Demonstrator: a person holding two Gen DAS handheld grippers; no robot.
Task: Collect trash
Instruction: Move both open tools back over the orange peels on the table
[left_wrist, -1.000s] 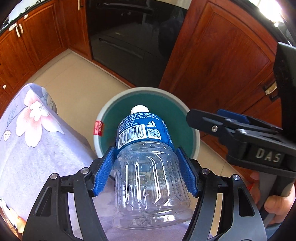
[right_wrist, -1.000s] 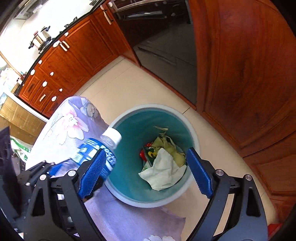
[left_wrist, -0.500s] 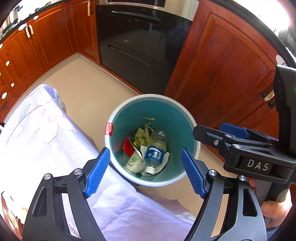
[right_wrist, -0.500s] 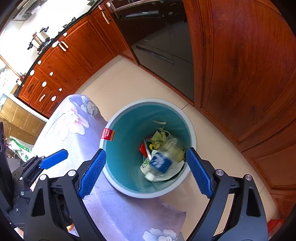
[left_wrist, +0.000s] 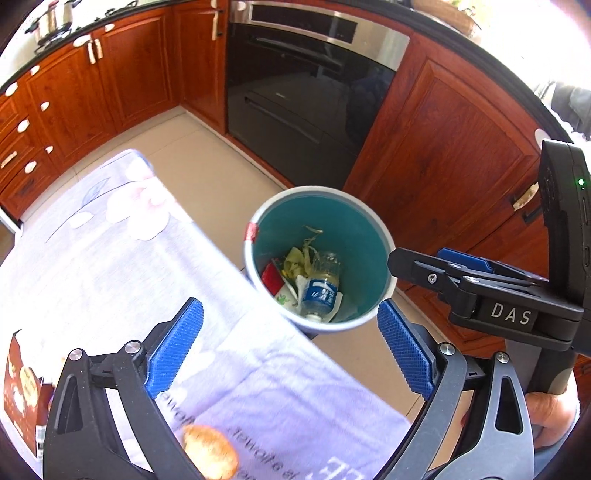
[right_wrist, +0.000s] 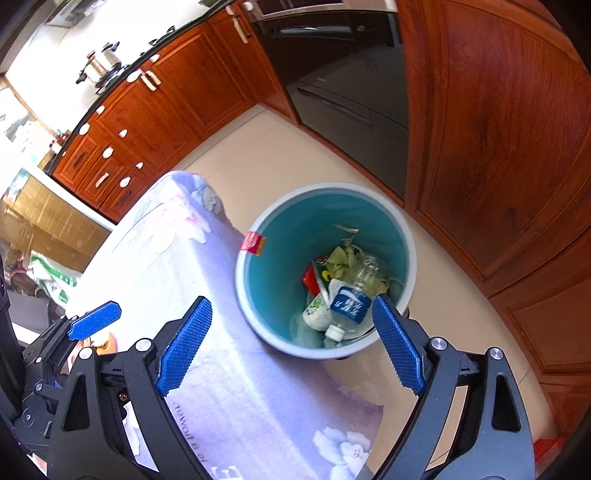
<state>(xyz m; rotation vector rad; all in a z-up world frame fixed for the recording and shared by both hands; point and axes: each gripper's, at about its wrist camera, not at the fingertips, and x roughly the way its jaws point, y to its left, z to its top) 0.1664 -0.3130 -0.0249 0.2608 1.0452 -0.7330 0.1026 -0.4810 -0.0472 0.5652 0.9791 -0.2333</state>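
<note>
LEFT WRIST VIEW
Left hand-held gripper (left_wrist: 290, 352): black frame, blue ribbed pads; jaws opening, spread wide, nothing between the pads.
Clear plastic water bottle with blue label (left_wrist: 320, 288): lies inside the bin, white cap toward the near side, on top of the other trash.
Round teal-lined trash bin with pale rim (left_wrist: 380, 229): stands on the beige tile floor (left_wrist: 177, 136), just beyond the far-right edge of the counter.
Other trash: crumpled white paper (left_wrist: 295, 286), yellow-green scraps (left_wrist: 295, 258) and a red wrapper (left_wrist: 271, 277), all at the bin bottom.
Counter covered with lilac floral cloth (left_wrist: 110, 266): fills the left and near part of the view.
Orange rounded item (left_wrist: 210, 456): rests on the cloth at the near edge, blurred; kind cannot be told.
Brown printed carton (left_wrist: 20, 391): at the near left edge of the counter.
Right hand-held gripper (left_wrist: 443, 264): at the right, beside the bin.
Hand (left_wrist: 550, 410): grips its handle at the lower right.

RIGHT WRIST VIEW
Right hand-held gripper (right_wrist: 291, 345): jaws spread wide, empty, above the counter edge and the near rim of the bin (right_wrist: 243, 280).
Bottle (right_wrist: 349, 304): in the bin, cap pointing near, label up.
Left hand-held gripper: one blue pad (right_wrist: 94, 319) shows at the far left.
Black built-in oven (right_wrist: 332, 66): set in red-brown wood cabinets (right_wrist: 498, 129) beyond the bin.
</note>
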